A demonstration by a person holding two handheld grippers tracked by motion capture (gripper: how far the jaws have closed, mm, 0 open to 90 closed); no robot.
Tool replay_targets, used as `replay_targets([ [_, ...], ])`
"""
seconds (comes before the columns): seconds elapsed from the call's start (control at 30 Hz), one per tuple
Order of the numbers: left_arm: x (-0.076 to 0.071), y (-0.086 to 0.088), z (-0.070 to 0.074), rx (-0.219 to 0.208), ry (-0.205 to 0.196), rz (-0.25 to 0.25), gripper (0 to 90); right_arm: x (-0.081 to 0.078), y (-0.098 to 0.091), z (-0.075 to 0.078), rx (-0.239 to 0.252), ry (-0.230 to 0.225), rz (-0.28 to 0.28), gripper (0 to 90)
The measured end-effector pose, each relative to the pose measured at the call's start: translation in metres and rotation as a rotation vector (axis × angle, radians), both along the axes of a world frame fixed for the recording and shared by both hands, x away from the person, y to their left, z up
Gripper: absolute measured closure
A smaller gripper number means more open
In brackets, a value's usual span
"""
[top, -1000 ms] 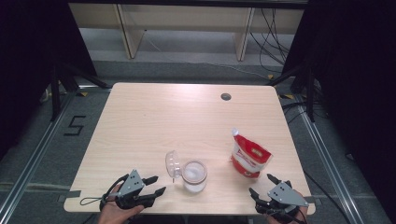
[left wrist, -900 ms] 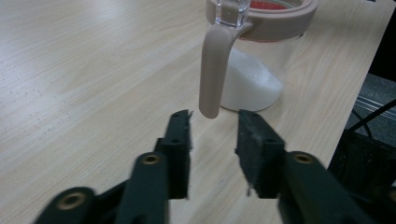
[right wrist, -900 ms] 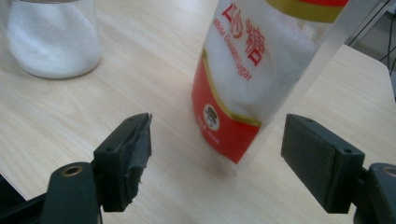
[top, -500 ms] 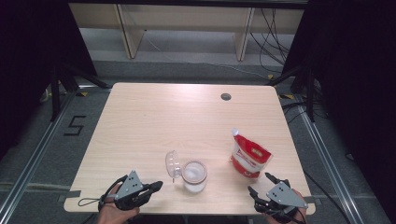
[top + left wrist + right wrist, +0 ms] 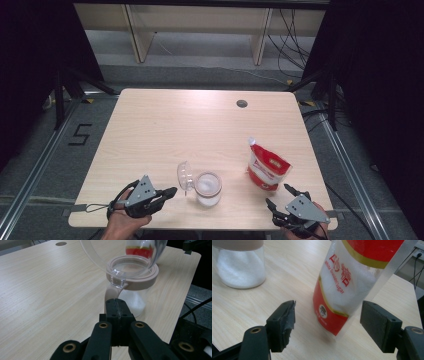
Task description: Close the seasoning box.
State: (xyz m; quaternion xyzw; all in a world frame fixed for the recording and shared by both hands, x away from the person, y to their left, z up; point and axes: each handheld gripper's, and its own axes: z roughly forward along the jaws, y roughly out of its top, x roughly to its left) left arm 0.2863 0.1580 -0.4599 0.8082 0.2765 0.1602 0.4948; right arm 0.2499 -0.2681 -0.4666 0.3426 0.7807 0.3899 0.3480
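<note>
High view first: the left gripper (image 5: 170, 191) sits at the near left edge of the table (image 5: 165, 125), its jaws pressed flat together with nothing between them, the tips just short of the jar (image 5: 207, 188). Its jaws have just been closing, and the left gripper view shows the two black pads meeting in a thin seam, empty, right in front of the jar's hinge tab. The right gripper (image 5: 281, 195) rests at the near right corner with its jaws spread wide (about as wide as they go) and gripping nothing. In the right gripper view its two pads stand well apart on either side of the sugar bag (image 5: 352, 282), which stands a little beyond them, untouched.

The jar is a clear glass one, partly filled with white grains, standing upright near the middle of the near edge. A beige ring runs round its mouth, and a clear domed lid (image 5: 184, 176) hangs open from a hinge on the jar's left side, tilted back. The bag stands upright to the right of the jar, well apart from it, with its top corner cut or torn open. It is red at top and bottom with a gold band and a clear middle showing white sugar.

On the bag, red letters read "White Granulated Sugar" beside two large Chinese characters; a small round logo sits lower down, too small to read. On the floor left of the table a "5" is marked.
</note>
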Motion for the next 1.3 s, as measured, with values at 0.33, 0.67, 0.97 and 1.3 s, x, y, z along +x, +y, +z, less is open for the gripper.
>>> replay_targets([
  [0.33,0.005,-0.011,0.012,-0.019,-0.020,-0.037,89.4,0.001,0.001,-0.001,-0.007,-0.003,0.017,30.2],
  [0.67,0.005,-0.014,0.015,-0.018,-0.010,-0.035,89.4,0.000,0.001,-0.001,-0.012,0.000,0.016,30.2],
  [0.97,0.006,-0.016,0.015,-0.010,0.002,-0.039,89.3,0.000,0.002,-0.001,-0.005,0.014,0.017,30.2],
  [1.3,0.008,-0.022,0.015,-0.013,0.010,-0.042,89.2,0.000,0.002,-0.001,-0.005,0.016,0.018,30.2],
])
